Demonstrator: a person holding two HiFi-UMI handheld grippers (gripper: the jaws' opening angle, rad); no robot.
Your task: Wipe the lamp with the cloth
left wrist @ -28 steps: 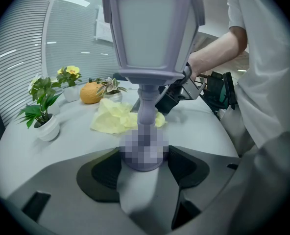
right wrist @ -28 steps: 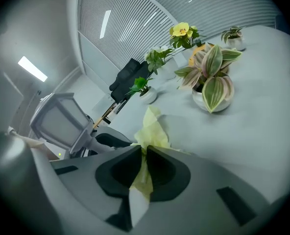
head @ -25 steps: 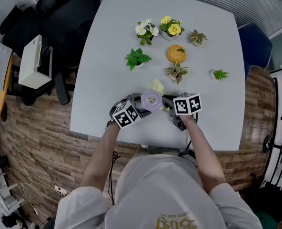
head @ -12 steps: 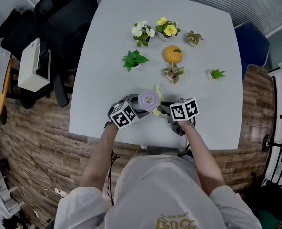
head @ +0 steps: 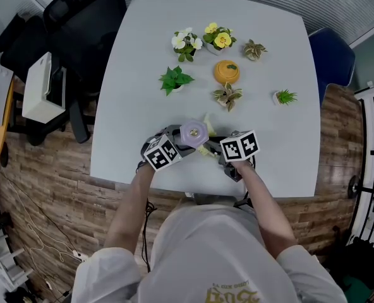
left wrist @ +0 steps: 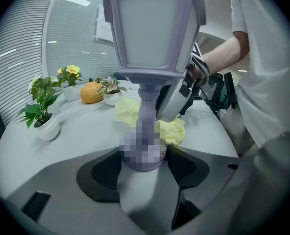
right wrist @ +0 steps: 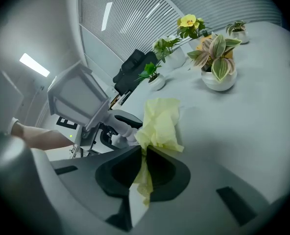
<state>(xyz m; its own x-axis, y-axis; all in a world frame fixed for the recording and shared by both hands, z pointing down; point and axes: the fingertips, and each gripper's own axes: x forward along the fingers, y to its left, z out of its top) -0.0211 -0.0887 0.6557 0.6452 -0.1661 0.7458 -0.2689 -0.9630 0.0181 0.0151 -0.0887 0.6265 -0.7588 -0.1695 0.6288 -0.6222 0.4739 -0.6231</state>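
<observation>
A lavender lantern-style lamp [head: 194,132] stands near the table's front edge, and my left gripper [head: 182,145] is shut on its round base. In the left gripper view the lamp [left wrist: 152,33] rises straight up from between the jaws of that gripper [left wrist: 143,155]. My right gripper [head: 213,148] comes in from the right, shut on a yellow cloth [head: 206,120]. The cloth [right wrist: 159,124] is pinched in the right gripper [right wrist: 144,155] and bunched against the lamp's stem [right wrist: 116,128]. The left gripper view shows the cloth [left wrist: 172,131] just behind the stem.
Several small potted plants [head: 174,79] and an orange pumpkin-shaped ornament [head: 225,72] stand on the far half of the white table [head: 136,74]. A black chair [head: 79,17] stands off the left edge. The table's front edge [head: 174,185] is just below the grippers.
The right gripper with the cloth has slipped a little toward the near edge beside the lamp. The left gripper and lamp have barely moved; the view itself has shifted slightly.
</observation>
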